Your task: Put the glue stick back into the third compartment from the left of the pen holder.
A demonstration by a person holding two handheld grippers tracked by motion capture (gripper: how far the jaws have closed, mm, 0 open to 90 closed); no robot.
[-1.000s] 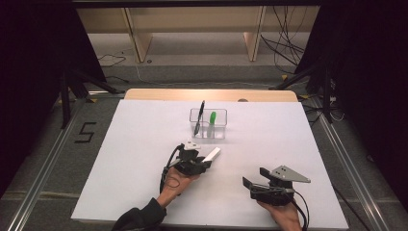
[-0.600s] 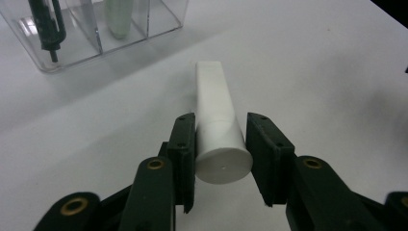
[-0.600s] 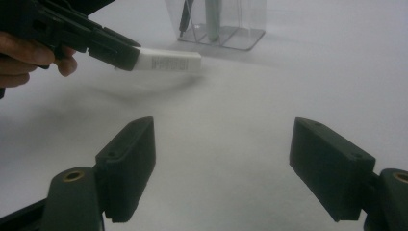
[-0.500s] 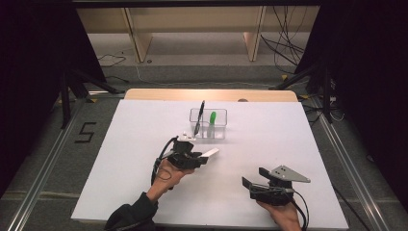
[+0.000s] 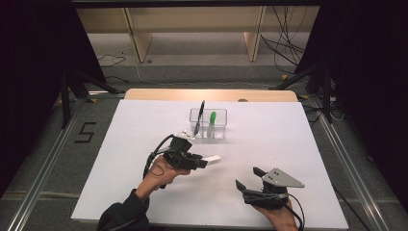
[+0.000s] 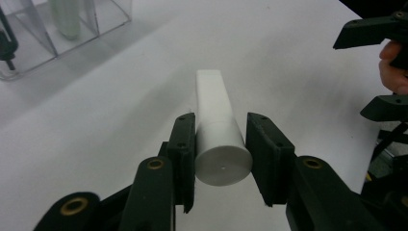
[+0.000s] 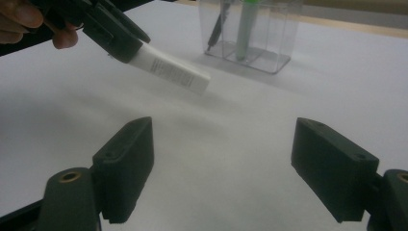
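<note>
Step in hand: carrying. Left gripper (image 5: 204,162) clamps white tube (image 6: 219,130) by its cap end, above table (image 5: 288,144). Right gripper (image 7: 231,168) gapes wide, holding nothing. Next, likely: steer tube over clear organizer (image 5: 219,126), tip it upright, lower into a free compartment.

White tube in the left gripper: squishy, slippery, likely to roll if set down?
The white tube probably keeps its shape: the left gripper clamps its round cap end without visible denting. Its smooth surface may slip. Its far end flattens, so rolling should be limited. Held clear of the table, it looks light.
</note>
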